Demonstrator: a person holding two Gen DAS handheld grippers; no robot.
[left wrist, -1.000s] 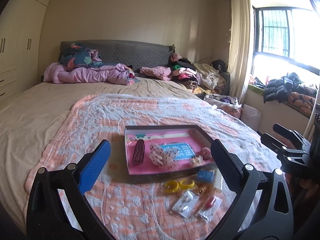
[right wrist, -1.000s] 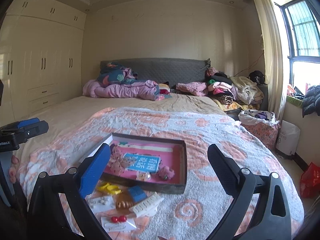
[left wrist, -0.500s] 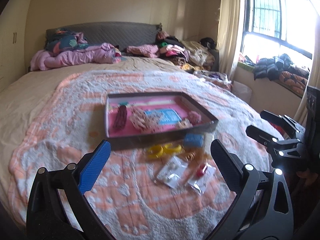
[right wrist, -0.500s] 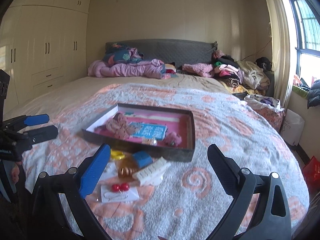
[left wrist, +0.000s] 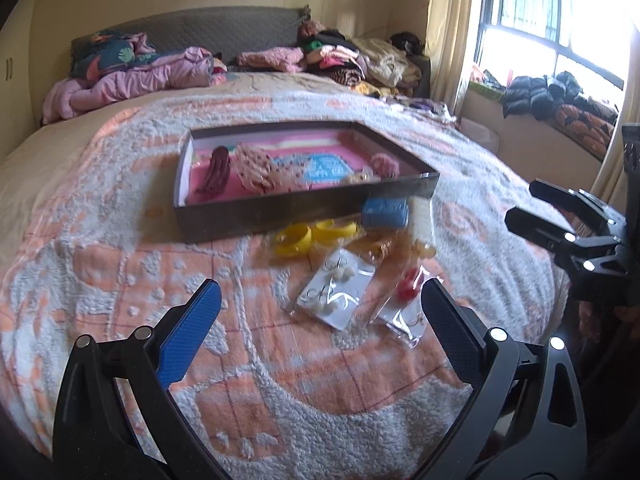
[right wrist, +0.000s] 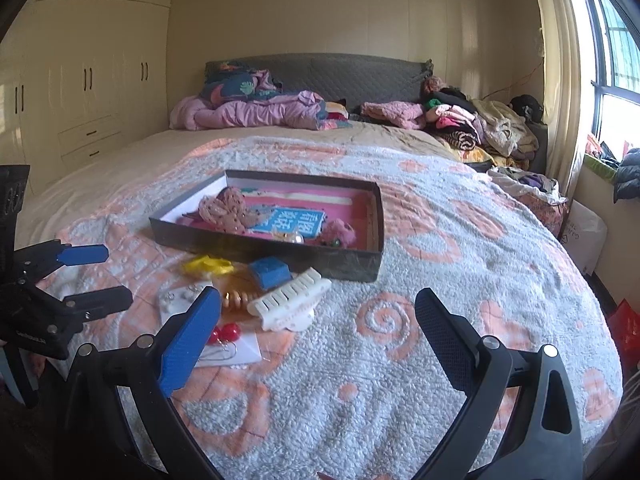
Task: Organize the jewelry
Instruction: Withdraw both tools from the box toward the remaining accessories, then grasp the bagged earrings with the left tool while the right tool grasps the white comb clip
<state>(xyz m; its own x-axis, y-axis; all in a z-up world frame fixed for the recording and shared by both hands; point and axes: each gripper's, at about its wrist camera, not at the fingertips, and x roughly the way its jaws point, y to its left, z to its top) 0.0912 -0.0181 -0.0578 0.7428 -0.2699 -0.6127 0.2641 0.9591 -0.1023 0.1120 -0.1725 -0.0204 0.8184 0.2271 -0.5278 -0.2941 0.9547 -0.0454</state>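
Both your grippers, left gripper [left wrist: 320, 312] and right gripper [right wrist: 318, 314], are spread wide, holding nothing. Jewelry packets [left wrist: 338, 294] lie on the blanket [left wrist: 120, 272] just in front of the tray [left wrist: 304, 210], near the bed's foot edge.

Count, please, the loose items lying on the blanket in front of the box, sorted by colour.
Yellow rings: 2
Blue block: 1
White comb clip: 1
Amber bead piece: 1
Clear packet, white earrings: 1
Clear packet, red beads: 1
Total: 7
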